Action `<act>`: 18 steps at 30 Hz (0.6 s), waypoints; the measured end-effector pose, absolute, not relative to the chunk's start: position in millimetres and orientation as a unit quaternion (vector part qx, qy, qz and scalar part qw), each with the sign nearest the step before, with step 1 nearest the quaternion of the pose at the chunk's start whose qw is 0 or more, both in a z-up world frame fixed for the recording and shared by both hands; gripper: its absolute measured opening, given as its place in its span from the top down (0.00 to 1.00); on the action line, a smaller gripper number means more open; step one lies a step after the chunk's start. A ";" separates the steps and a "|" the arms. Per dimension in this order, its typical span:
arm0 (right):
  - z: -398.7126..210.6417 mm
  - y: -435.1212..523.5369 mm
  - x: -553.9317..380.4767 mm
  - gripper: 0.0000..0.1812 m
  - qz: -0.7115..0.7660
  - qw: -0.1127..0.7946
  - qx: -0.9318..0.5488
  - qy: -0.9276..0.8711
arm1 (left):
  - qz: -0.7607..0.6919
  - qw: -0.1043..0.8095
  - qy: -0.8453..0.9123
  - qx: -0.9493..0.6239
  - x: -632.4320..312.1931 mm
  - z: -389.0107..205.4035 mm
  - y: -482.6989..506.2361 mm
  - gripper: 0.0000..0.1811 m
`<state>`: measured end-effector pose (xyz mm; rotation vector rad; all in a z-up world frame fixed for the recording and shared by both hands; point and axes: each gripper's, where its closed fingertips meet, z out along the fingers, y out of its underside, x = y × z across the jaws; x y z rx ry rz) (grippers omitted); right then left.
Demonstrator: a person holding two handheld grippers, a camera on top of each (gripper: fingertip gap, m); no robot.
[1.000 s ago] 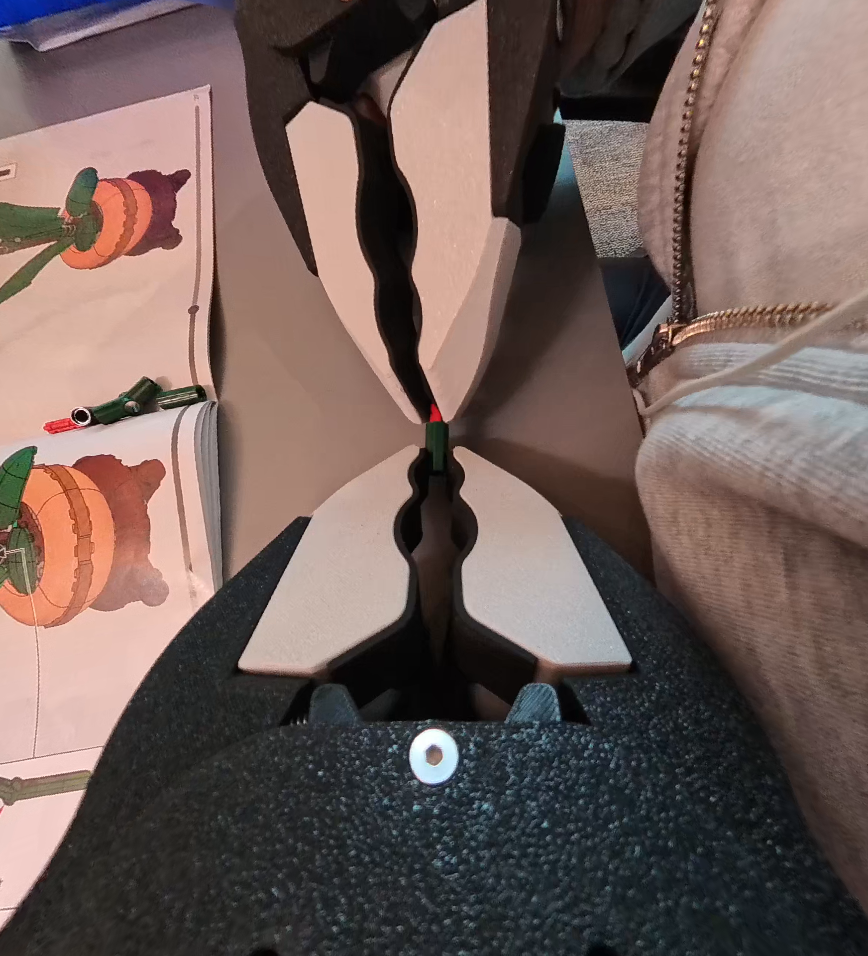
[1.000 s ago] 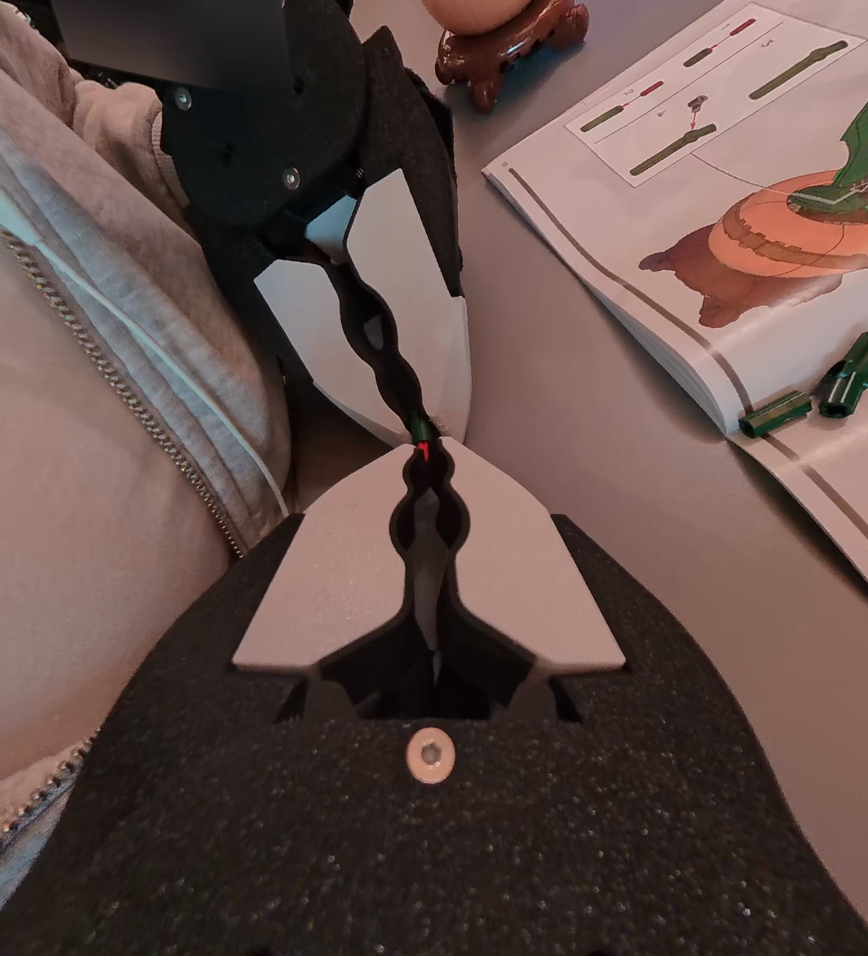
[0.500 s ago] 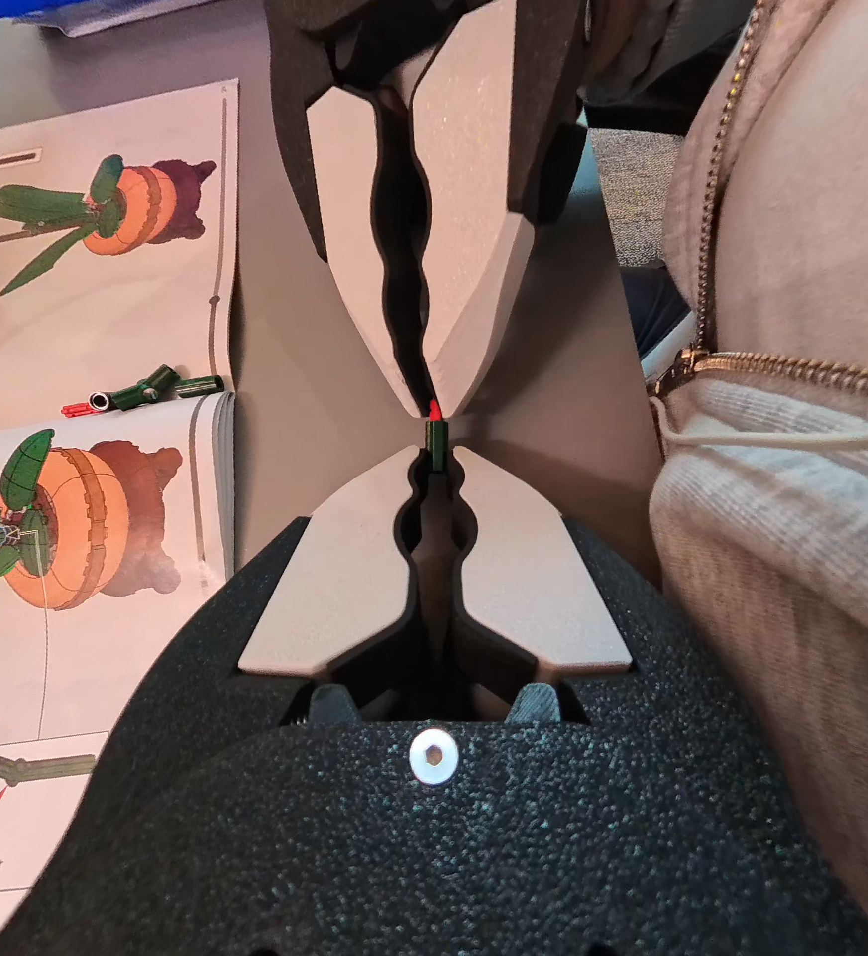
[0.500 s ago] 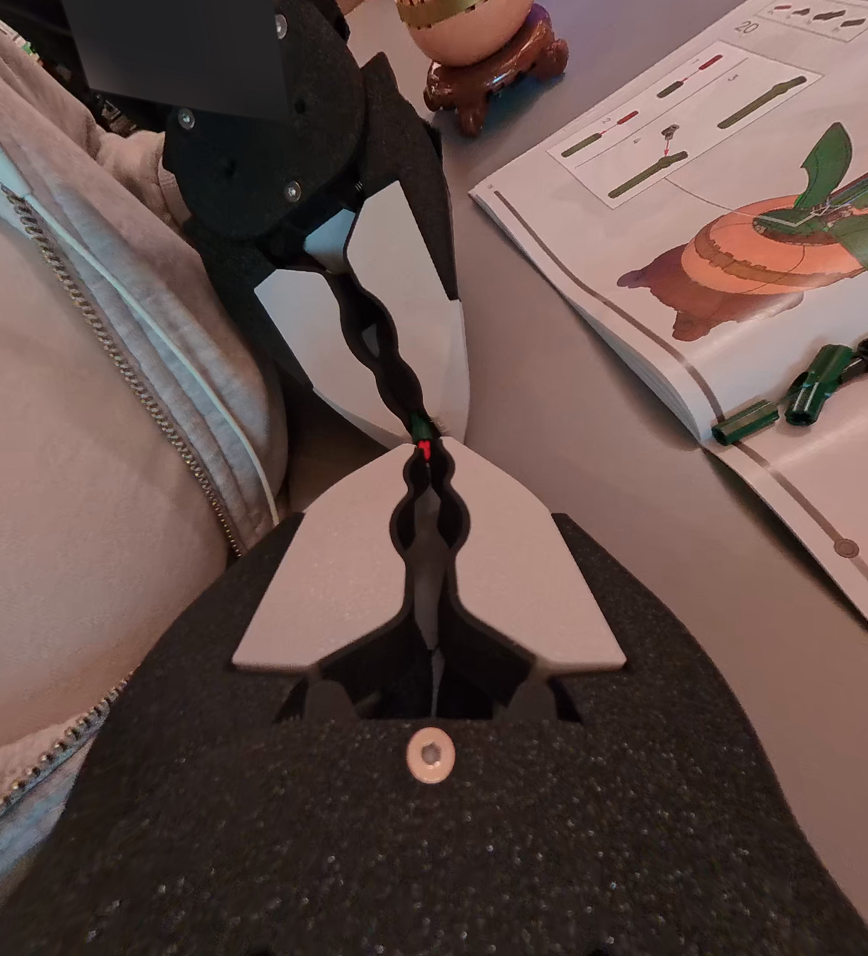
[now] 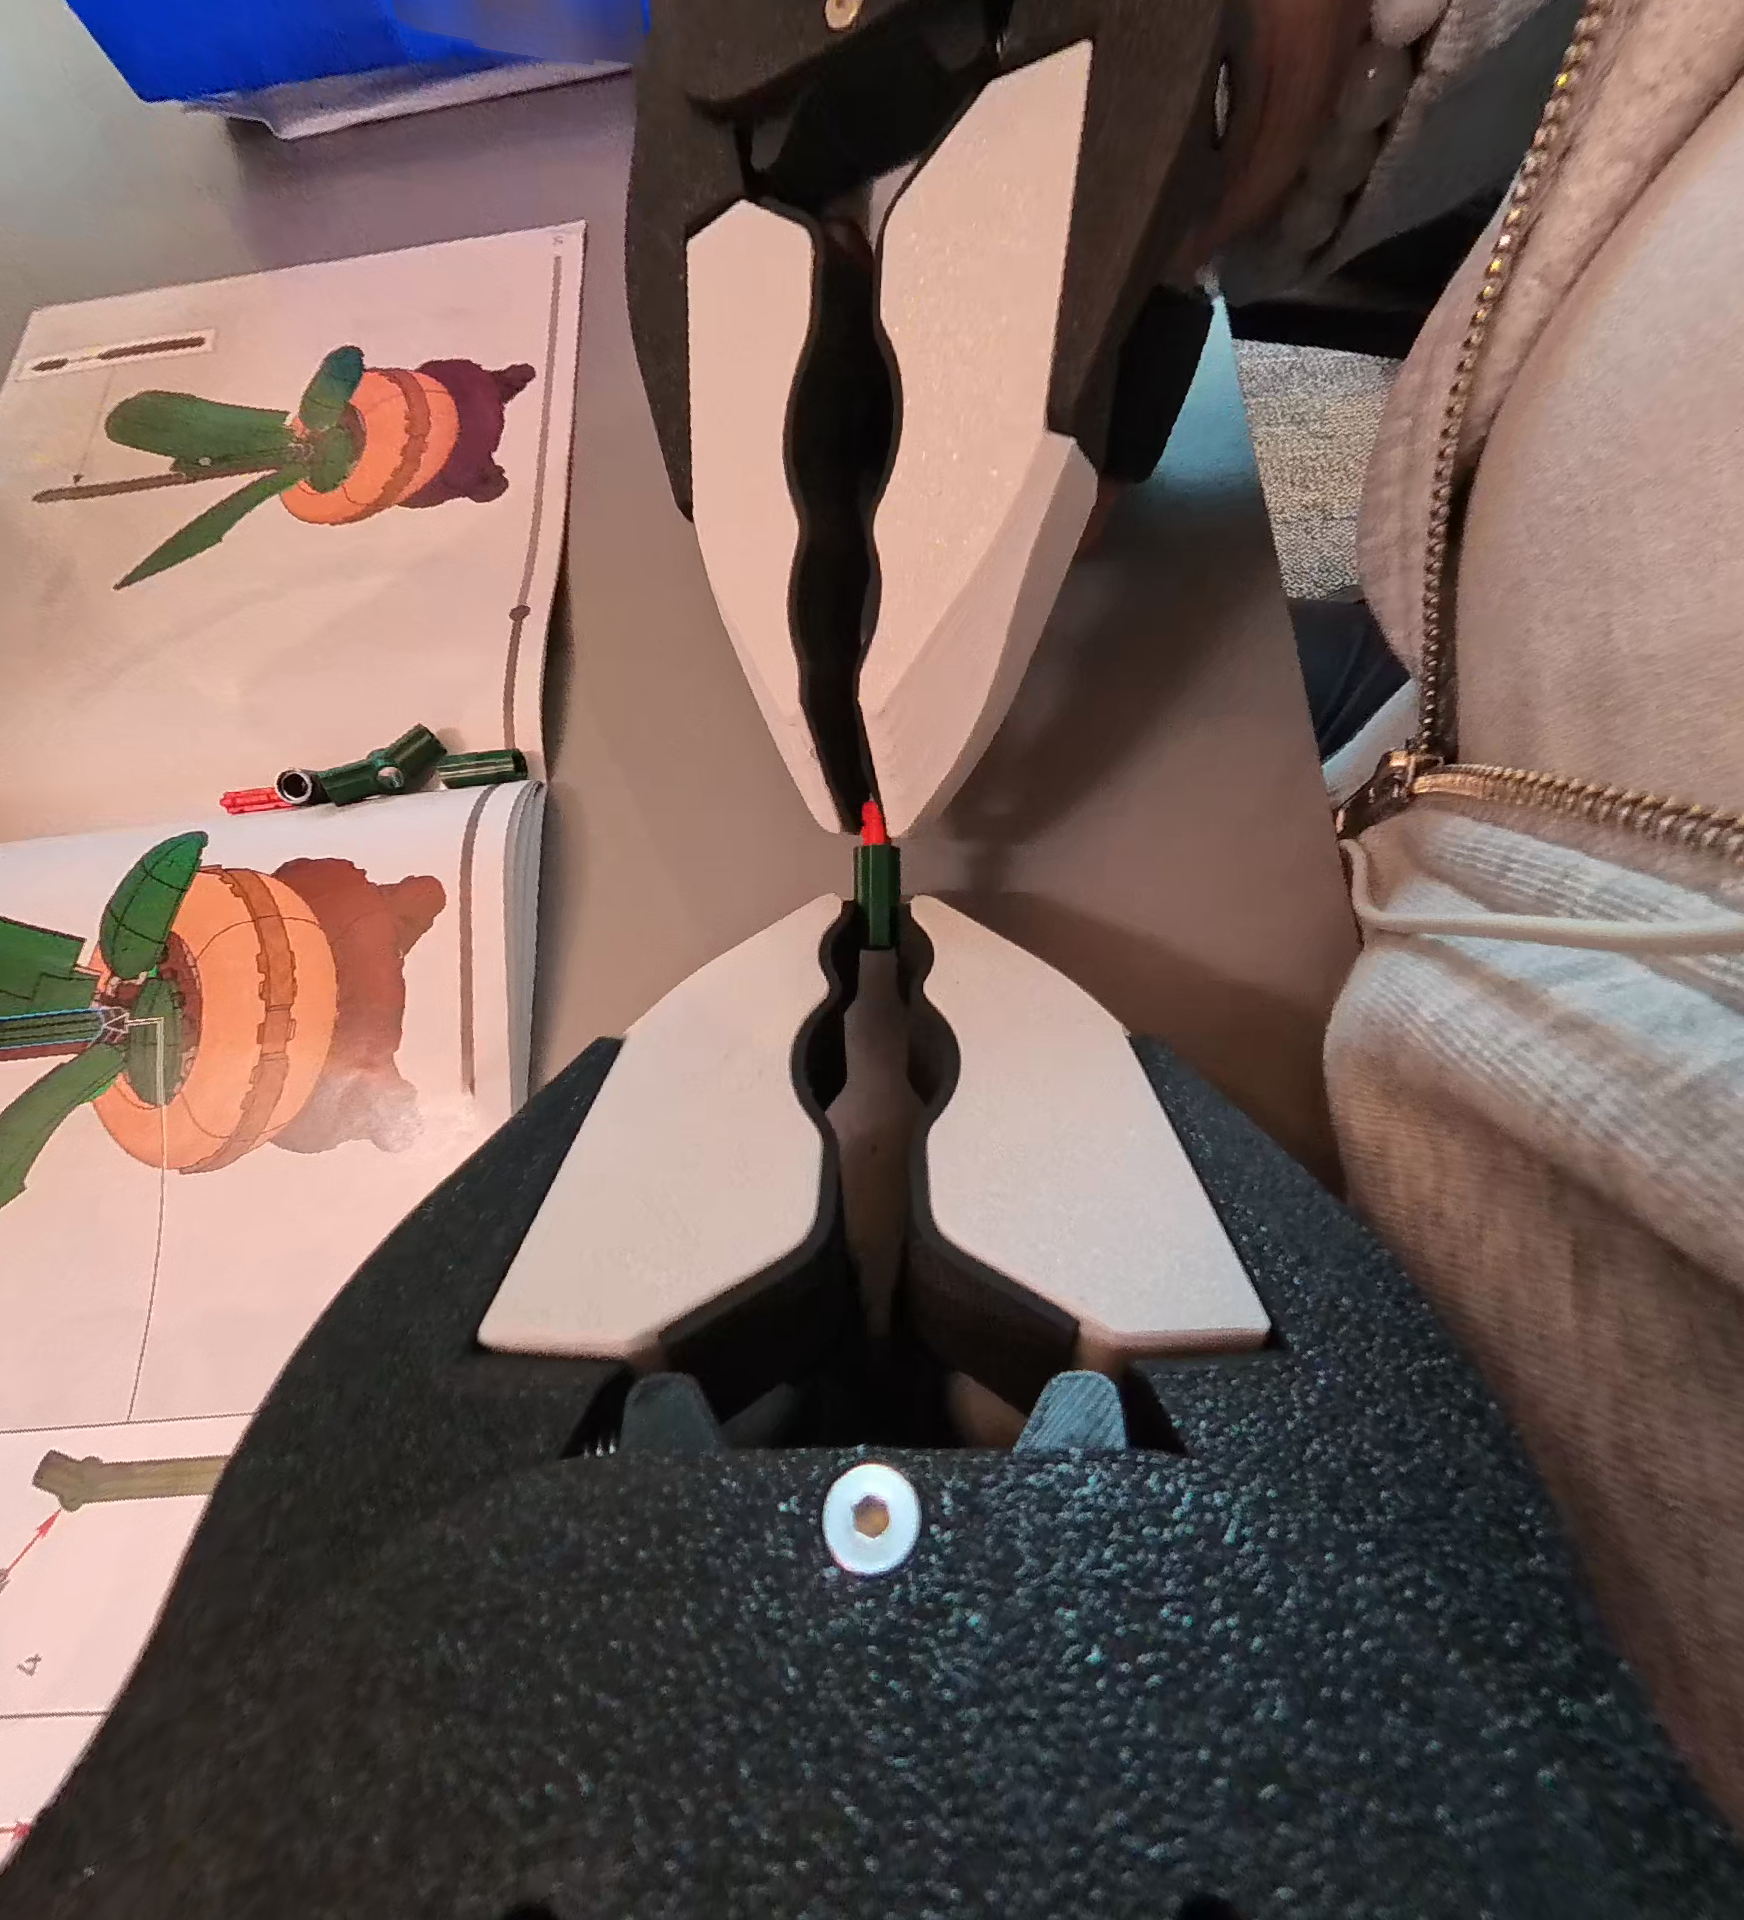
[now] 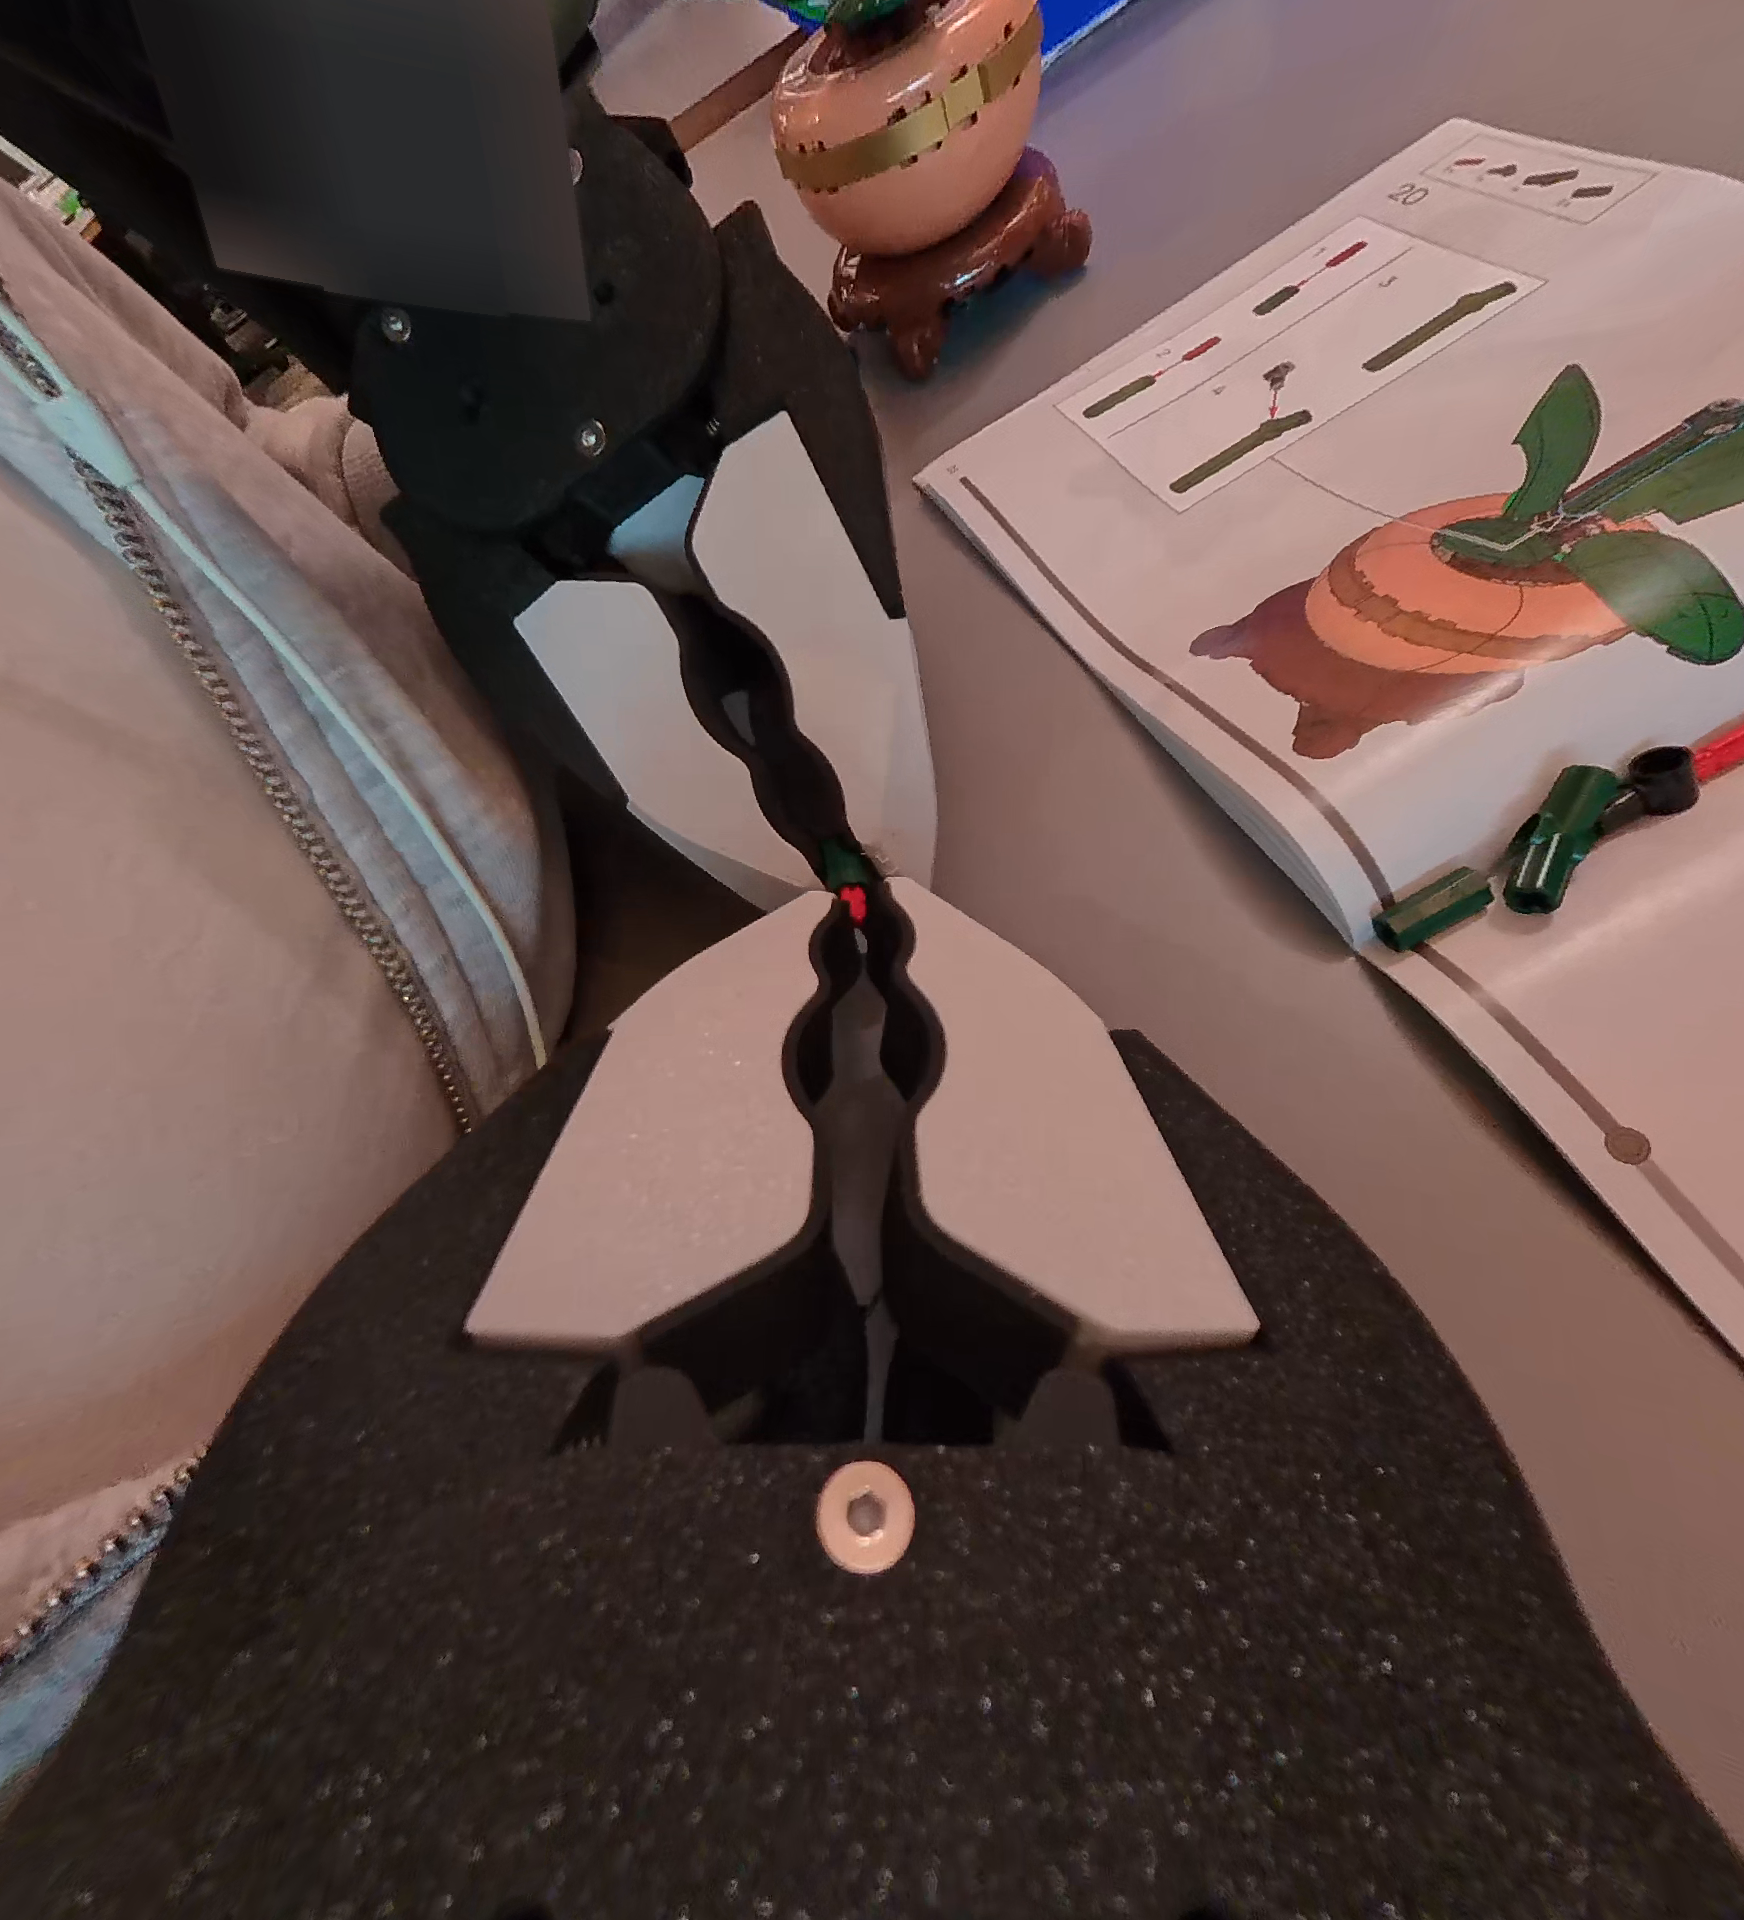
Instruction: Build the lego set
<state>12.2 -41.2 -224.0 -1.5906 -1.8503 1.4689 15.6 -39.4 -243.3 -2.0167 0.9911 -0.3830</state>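
The left gripper [image 5: 874, 914] is clamped on a green tube [image 5: 874, 896]; the right gripper [image 6: 855, 906], tip to tip with it, is pinched on a red pin [image 5: 873, 821] entering the tube's end. Both are held above the table [image 6: 1107, 831], close against a beige jacket [image 5: 1595, 935]. Loose parts [image 5: 380, 774] (green, black, red) lie on the open booklet [image 5: 224, 665]. Only the right wrist view shows the vase model [image 6: 915, 156] beyond the booklet.

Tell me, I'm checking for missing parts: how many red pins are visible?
2. One red pin is pinched in the right gripper, meeting the left gripper's green sleeve; the other lies on the open booklet. More may be hidden.
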 end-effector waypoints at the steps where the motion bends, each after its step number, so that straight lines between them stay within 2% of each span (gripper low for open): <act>1: -223.6 -41.1 11.8 0.98 0.511 0.146 -0.553 -0.642 | -0.152 0.420 0.394 -0.803 15.1 -242.8 -39.1 0.97; 18: -211.4 -32.9 -1.8 0.98 0.526 0.161 -0.553 -0.626 | -0.153 0.456 0.356 -0.801 3.0 -231.5 -30.6 0.97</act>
